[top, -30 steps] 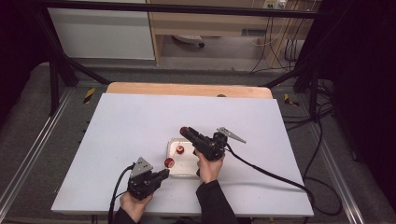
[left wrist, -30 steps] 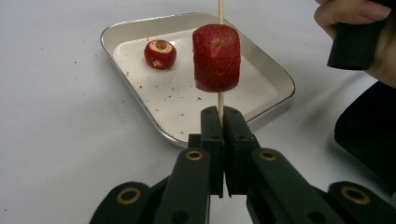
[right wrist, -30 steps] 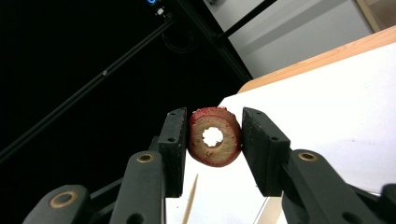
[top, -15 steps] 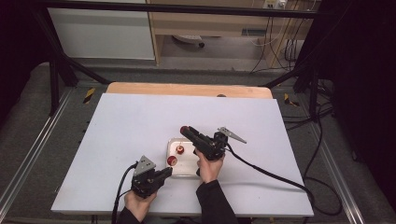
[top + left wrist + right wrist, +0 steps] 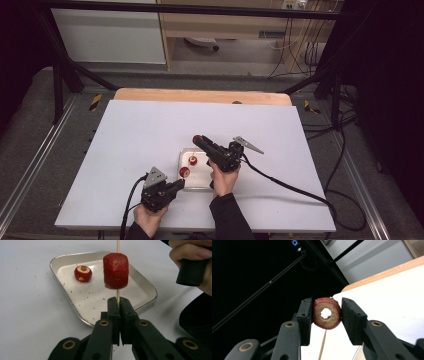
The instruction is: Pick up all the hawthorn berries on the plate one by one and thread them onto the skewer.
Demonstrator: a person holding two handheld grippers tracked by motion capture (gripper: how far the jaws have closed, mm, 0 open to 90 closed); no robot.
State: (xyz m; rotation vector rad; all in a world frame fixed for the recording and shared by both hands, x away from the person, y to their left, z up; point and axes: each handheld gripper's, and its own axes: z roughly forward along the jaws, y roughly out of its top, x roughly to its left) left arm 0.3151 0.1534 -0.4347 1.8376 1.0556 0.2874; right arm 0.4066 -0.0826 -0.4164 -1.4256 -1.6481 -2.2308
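Right now my left claw is clenched on a thin wooden skewer, which stands upright at the frame's centre with two red fruit pieces threaded on it, above the metal tray. Another cored piece lies in the tray's upper-left part. My right claw grips a cored fruit ring (hole facing the camera), raised beyond the tray over the white tabletop.

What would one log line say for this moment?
left tool: shut on skewer with one fruit | right tool: shut on cored fruit | tray: one fruit left
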